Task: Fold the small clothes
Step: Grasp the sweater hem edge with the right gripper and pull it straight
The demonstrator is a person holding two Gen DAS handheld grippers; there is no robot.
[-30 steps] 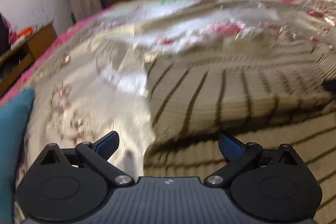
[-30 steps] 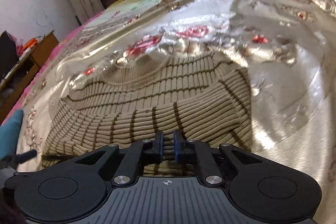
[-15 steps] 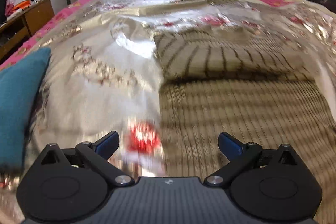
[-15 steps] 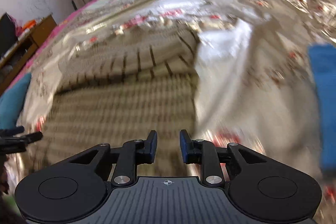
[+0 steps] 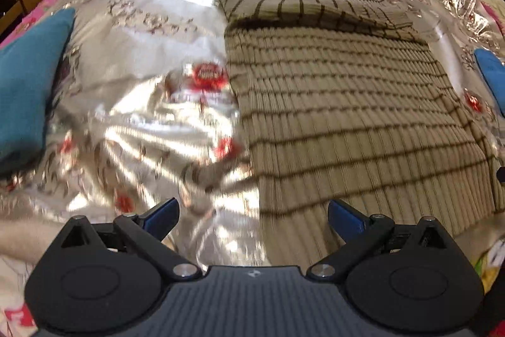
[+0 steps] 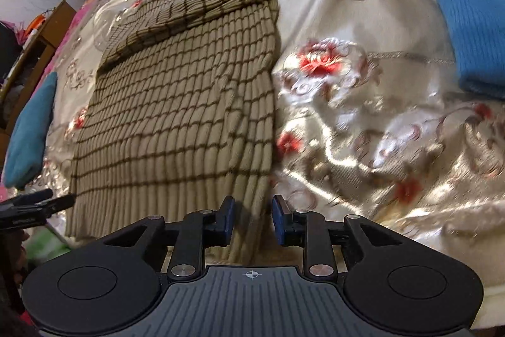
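Note:
A beige ribbed sweater with thin dark stripes [image 5: 347,116] lies flat on the shiny floral bedspread [image 5: 132,103], its sleeves folded across the far end. It also shows in the right wrist view [image 6: 176,116]. My left gripper [image 5: 252,215] is open wide and empty, above the sweater's near left corner. My right gripper [image 6: 251,220] is partly open and empty, its fingertips straddling the sweater's near right edge. The left gripper's tips [image 6: 41,202] show at the left of the right wrist view.
A teal folded garment [image 5: 25,90] lies left of the sweater, also in the right wrist view [image 6: 30,131]. A blue folded garment [image 6: 470,21] lies to the right. A wooden cabinet [image 6: 41,43] stands beside the bed. Curtains and a wall lie beyond.
My right gripper let go of the sweater and opened. Both grippers pulled back toward the sweater's near hem. The left gripper stayed open.

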